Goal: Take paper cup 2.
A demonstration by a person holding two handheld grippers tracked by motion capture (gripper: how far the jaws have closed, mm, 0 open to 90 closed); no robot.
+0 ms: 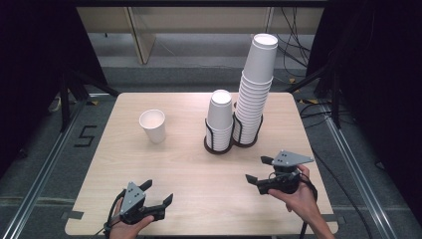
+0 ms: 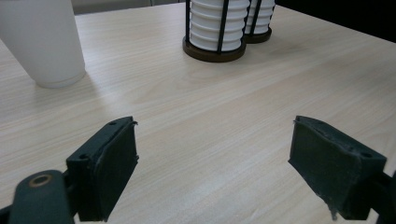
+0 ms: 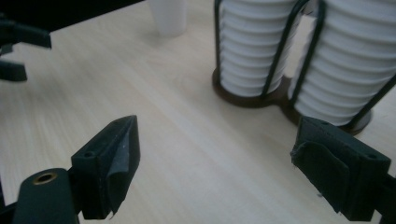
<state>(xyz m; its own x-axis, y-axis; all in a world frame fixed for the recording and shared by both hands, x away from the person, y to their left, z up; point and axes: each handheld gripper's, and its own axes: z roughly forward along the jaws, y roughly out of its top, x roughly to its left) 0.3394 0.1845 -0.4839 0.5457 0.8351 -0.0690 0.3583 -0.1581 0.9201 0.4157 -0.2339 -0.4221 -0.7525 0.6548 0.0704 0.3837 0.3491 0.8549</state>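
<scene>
Single paper cup (image 1: 153,125) stands upright, mouth up, at about 10 o'clock on the table (image 1: 189,199), well apart from everything else. Short stack of cups (image 1: 219,119) sits in a dark wire holder (image 1: 218,144) near table centre, toward 1 o'clock; tall stack (image 1: 255,94) in its twin holder is just beside it at 2 o'clock, the two bases touching.

Left gripper (image 1: 158,191) low over the table at 7 o'clock, jaws spread, nothing between them; its own view looks at the loose cup (image 2: 44,42) and the short stack (image 2: 215,28). Right gripper (image 1: 259,170) at 4 o'clock, jaws spread wide and empty, pointing toward the holders (image 3: 261,95).

Judgement: between grasps. Both tools are free and neither touches a cup. Likely next: one gripper goes to a cup, either the loose one or a stack top. That calls for a light squeeze on the thin wall, so it does not buckle.
</scene>
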